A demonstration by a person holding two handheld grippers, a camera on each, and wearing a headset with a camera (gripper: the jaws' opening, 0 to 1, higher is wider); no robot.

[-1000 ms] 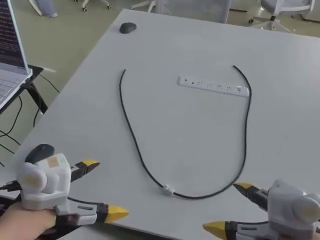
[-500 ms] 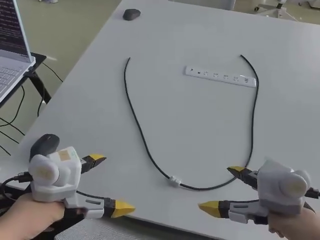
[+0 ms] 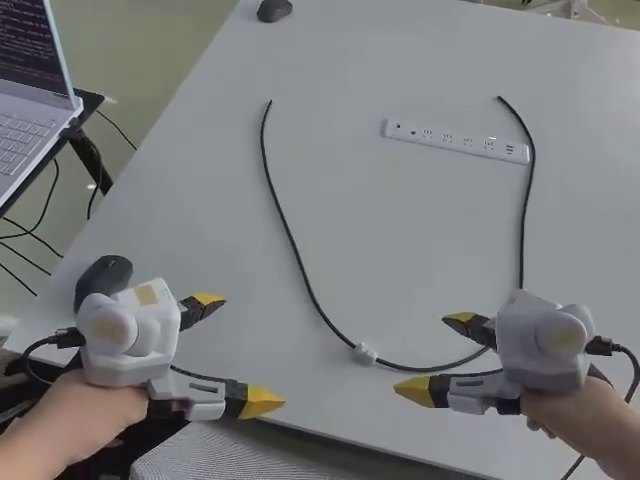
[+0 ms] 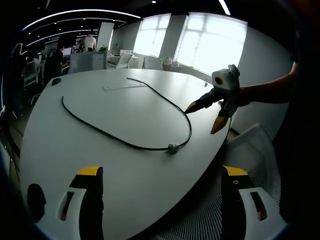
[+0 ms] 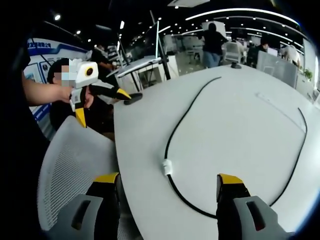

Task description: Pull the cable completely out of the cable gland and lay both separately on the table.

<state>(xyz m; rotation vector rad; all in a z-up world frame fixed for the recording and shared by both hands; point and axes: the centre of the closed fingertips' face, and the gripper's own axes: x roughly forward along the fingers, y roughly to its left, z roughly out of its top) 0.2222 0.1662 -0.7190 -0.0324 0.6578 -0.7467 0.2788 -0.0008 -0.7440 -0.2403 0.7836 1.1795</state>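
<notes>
Open-plan office with rows of workstations in the background. The work surface is a large pale desk (image 3: 420, 250), mostly bare.

Task item: a thin black cable (image 3: 290, 240) lies flat in a deep U. Both free ends point toward the far edge of the desk, and the bend runs close along the near edge. One end stops just beside a white power strip (image 3: 455, 142) without visibly joining it. The cable gland (image 3: 365, 353), a small pale fitting, sits threaded on the cable at the bottom of the bend, near the near edge.

Grippers: the left gripper (image 3: 243, 352) hangs at the near edge to the left of the gland, jaws spread wide and empty. The right gripper (image 3: 430, 354) is to the right of the gland, just above the bend, jaws likewise wide and empty. Neither touches the cable.

Handling assessment: the cable appears light and limp and will likely drag and snake when pulled. The gland appears small, hard and light, and will travel with the cable unless pinned. Recommended hold: one gripper across the gland body, the other on the cable just beside it, pulling along the cable's own line. A long run must pass through, so re-gripping is probable.

Also noted: a dark mouse (image 3: 273, 10) at the far edge.
</notes>
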